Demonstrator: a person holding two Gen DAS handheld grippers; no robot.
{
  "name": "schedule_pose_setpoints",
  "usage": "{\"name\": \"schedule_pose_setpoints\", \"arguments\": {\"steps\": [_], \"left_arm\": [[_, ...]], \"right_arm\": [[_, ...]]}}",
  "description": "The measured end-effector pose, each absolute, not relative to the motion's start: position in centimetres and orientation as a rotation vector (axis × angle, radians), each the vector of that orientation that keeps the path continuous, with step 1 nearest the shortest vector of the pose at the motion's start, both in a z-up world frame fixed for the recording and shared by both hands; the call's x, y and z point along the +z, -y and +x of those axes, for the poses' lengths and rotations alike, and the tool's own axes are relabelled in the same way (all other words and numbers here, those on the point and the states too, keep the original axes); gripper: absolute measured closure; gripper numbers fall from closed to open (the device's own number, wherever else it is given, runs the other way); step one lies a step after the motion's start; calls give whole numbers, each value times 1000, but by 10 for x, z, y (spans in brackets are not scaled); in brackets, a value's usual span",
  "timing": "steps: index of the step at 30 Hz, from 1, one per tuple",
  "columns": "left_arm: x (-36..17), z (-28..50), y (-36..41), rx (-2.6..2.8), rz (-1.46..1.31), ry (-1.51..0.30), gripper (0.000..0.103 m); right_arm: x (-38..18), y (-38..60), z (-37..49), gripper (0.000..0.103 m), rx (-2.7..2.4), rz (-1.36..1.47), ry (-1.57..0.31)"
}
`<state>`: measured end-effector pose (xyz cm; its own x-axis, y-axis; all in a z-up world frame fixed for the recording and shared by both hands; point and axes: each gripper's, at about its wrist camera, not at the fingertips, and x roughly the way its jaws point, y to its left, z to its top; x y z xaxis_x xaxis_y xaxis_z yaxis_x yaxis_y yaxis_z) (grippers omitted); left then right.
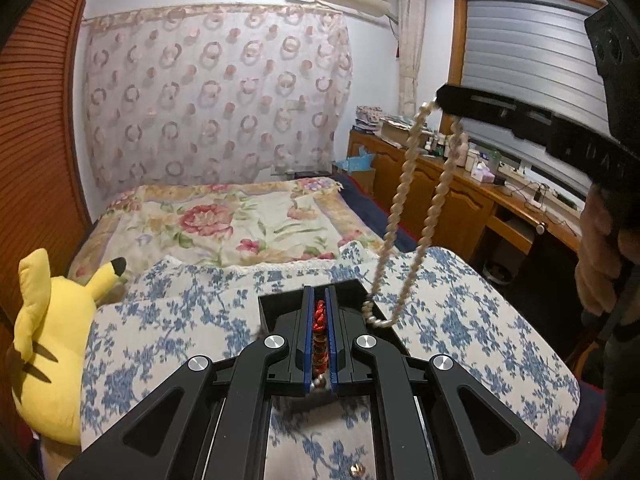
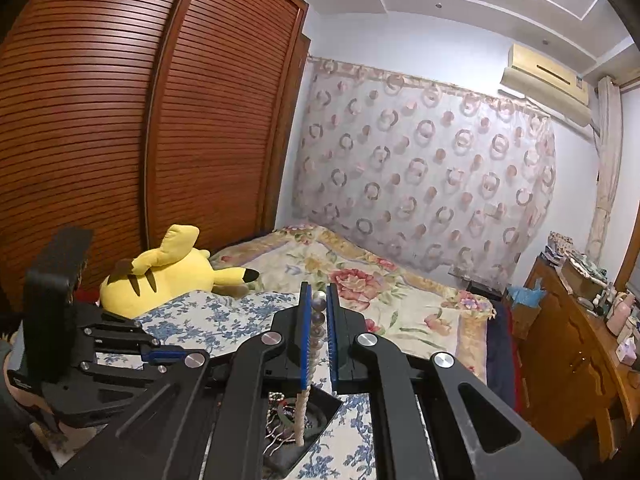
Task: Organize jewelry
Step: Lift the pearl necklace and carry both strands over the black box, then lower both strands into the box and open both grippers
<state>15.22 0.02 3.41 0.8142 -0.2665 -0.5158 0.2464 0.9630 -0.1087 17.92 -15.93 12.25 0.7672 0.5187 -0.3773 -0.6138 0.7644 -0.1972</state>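
Observation:
My left gripper is shut on a red bead bracelet, low over a black jewelry tray on the blue floral cloth. My right gripper is shut on a pearl necklace. In the left wrist view the right gripper is raised at the upper right, and the pearl necklace hangs from it in a long loop whose bottom touches the tray's right edge. In the right wrist view the necklace drops into the black tray, which holds tangled jewelry. The left gripper shows at the lower left there.
A yellow plush toy lies at the left of the blue floral cloth. A floral bedspread lies behind. A wooden wardrobe stands at the left. A cluttered wooden desk runs along the right under a window.

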Motion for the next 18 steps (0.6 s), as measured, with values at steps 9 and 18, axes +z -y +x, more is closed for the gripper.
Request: {"name": "schedule_pose_setpoints", "arguments": {"steps": [9,18], "left_arm": [[10,188,-1,-282,-61,-617,98],[-7,211,1,-288,-63,-660,98]], "right_arm": [[90,151,202,95,660,-309,-378],[51,146,227,95,672,-310,-471]]}}
